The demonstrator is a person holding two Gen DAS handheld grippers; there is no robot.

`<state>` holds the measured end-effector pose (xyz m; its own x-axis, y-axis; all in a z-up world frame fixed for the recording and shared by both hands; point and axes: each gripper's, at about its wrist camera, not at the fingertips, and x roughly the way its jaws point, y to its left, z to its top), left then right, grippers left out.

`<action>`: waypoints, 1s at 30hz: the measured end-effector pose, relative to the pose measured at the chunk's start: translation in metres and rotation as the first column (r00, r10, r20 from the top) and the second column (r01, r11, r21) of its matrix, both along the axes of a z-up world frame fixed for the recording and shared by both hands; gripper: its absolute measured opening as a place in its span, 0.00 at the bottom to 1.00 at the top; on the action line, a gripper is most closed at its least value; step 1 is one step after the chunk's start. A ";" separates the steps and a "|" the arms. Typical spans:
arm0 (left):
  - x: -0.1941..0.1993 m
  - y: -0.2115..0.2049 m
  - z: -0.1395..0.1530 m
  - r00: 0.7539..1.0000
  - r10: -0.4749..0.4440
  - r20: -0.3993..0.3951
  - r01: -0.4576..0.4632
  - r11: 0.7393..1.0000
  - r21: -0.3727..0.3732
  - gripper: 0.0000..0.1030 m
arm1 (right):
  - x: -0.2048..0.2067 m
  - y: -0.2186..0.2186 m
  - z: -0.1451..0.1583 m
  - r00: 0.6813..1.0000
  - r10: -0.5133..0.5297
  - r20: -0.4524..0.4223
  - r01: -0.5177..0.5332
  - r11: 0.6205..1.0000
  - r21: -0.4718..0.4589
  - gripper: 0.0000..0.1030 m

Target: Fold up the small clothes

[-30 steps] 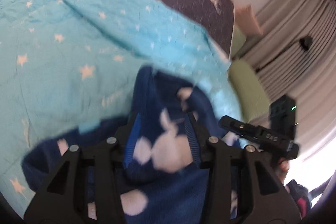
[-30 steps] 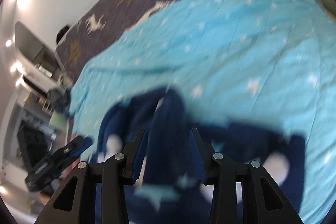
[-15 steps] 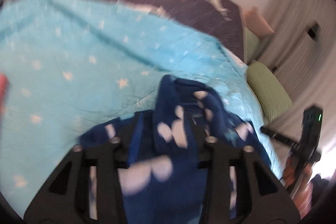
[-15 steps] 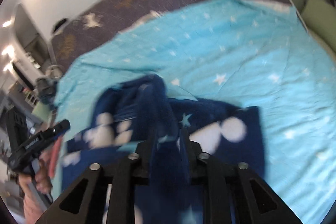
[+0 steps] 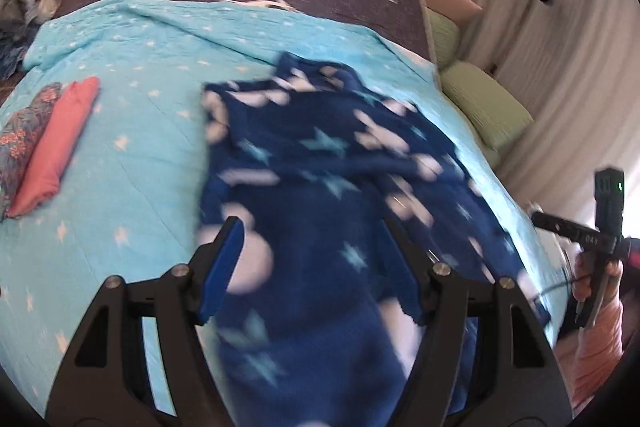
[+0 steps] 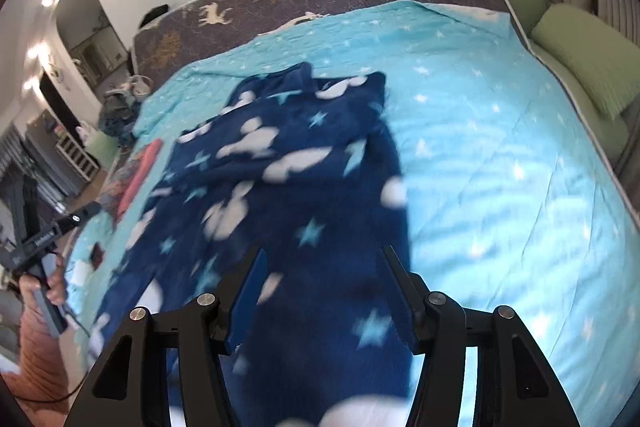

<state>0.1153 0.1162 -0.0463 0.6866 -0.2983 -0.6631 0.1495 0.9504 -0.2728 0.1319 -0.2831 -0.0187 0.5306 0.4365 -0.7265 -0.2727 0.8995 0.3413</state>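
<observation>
Both tongs, left (image 5: 314,259) and right (image 6: 324,285), were seen spread and opening, nothing pinched. Between them the navy star-print garment (image 5: 332,163) was laid on the turquoise quilt (image 6: 500,155), apparently released so a fold could settle.

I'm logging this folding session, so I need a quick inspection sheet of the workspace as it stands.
Surface: light blue star-print quilt on a bed.
Job's things: dark blue fleece garment with white shapes lying spread out, blurred.
Clutter: folded coral cloth beside a floral patterned cloth.
Grippers: left gripper and right gripper jaws opening, nothing pinched.
Cables: thin black cable from the left handle.
Surroundings: green pillows, pleated curtains.
</observation>
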 end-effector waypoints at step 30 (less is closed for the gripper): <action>-0.171 -0.152 -0.075 0.948 -0.295 -0.121 0.315 0.927 0.204 0.77 | -0.206 0.058 -0.058 0.942 0.321 0.095 -0.303 0.938 -0.171 0.56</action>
